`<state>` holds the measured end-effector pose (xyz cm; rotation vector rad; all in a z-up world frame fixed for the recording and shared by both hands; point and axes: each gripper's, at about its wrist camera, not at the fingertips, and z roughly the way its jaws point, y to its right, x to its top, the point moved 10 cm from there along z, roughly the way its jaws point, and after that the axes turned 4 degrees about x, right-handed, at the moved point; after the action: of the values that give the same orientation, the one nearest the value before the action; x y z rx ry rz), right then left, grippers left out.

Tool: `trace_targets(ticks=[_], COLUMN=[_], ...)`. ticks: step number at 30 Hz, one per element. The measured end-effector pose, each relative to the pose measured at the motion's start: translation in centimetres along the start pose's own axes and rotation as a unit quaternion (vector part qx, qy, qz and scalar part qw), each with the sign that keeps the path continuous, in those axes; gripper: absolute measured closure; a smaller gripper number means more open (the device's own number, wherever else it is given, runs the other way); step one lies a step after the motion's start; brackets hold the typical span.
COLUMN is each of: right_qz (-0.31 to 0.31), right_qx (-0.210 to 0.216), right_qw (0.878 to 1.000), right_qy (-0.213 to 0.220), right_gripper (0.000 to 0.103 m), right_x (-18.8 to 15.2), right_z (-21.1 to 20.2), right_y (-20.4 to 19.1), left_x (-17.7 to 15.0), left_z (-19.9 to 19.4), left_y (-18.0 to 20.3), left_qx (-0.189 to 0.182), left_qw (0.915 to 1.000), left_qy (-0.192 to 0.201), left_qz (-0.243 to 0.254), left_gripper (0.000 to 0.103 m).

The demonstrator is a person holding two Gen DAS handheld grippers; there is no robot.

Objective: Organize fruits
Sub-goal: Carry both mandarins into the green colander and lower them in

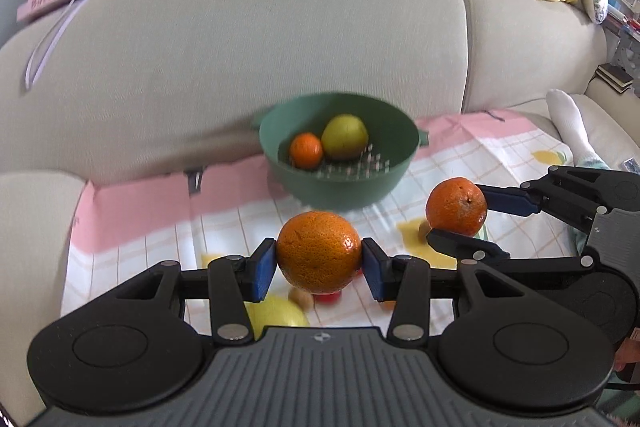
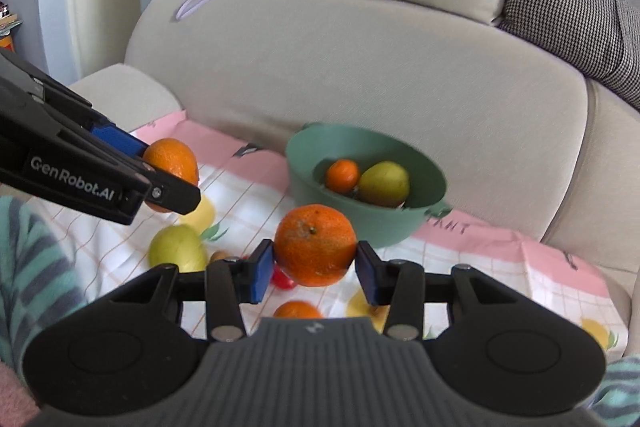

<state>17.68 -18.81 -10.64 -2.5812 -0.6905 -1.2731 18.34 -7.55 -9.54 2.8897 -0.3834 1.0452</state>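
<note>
Here, one orange (image 1: 319, 251) is clamped between the blue pads of the left gripper (image 1: 319, 259), a second orange (image 2: 315, 245) likewise by the right gripper (image 2: 315, 263), both above the checked cloth (image 1: 132, 247). Beyond, a green colander (image 1: 340, 183) is seen holding a small orange (image 1: 306, 150) and a pear (image 1: 345, 136), backed by the sofa (image 1: 240, 47).

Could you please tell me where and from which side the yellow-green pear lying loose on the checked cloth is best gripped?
Probably across the yellow-green pear's wide belly, coming down from above: it lies low on the checked cloth, with small fruits close beside it.
</note>
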Motion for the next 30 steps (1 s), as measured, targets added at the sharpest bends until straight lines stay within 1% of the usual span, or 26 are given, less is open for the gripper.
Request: trace_targets(ticks=[3, 7, 10, 15, 18, 23, 27, 30], right_qz=[-0.001, 0.004, -0.010, -0.038, -0.046, -0.026, -0.018, -0.021], right_qx=[-0.005, 0.000, -0.004, -0.011, -0.009, 0.020, 0.041, 0.056], right_qw=[1.000, 1.000, 1.000, 0.999, 0.999, 0.997, 0.994, 0.989], right_qy=[0.007, 0.009, 0.007, -0.008, -0.026, -0.064, -0.100, -0.133], right_gripper=[0.061, 0.061, 0.061, 0.061, 0.061, 0.061, 0.061, 0.061], right_x=[1.3, 3.1, 4.2, 5.6, 6.0, 6.3, 6.0, 5.5], right_z=[0.4, 1.4, 2.3, 4.4, 5.9, 9.0, 11.6, 13.6], right_y=[1.2, 2.7, 3.6, 5.5, 6.5, 7.5, 8.2, 8.6], left_x=[1.6, 3.2, 4.4, 6.1, 7.0, 7.9, 8.2, 8.2], left_z=[0.5, 1.6, 2.7, 4.6, 5.9, 8.6, 11.4, 13.5], left_y=[0.1, 0.6, 0.9, 1.2, 1.2, 1.3, 0.9, 0.8], left_qx=[0.000, -0.005, -0.010, -0.008, -0.019, -0.046, -0.074, -0.082], left_qw=[0.9999, 0.9998, 0.9996, 0.9990, 0.9986, 0.9973, 0.9939, 0.9906], left_qy=[0.006, 0.007, 0.004, -0.001, -0.010, -0.038, -0.080, -0.109], left_qz=[0.009, 0.019, 0.026, 0.045, 0.047, 0.041, 0.016, 0.010], left_gripper=[0.052, 0.052, 0.052, 0.052, 0.052, 0.052, 0.052, 0.052])
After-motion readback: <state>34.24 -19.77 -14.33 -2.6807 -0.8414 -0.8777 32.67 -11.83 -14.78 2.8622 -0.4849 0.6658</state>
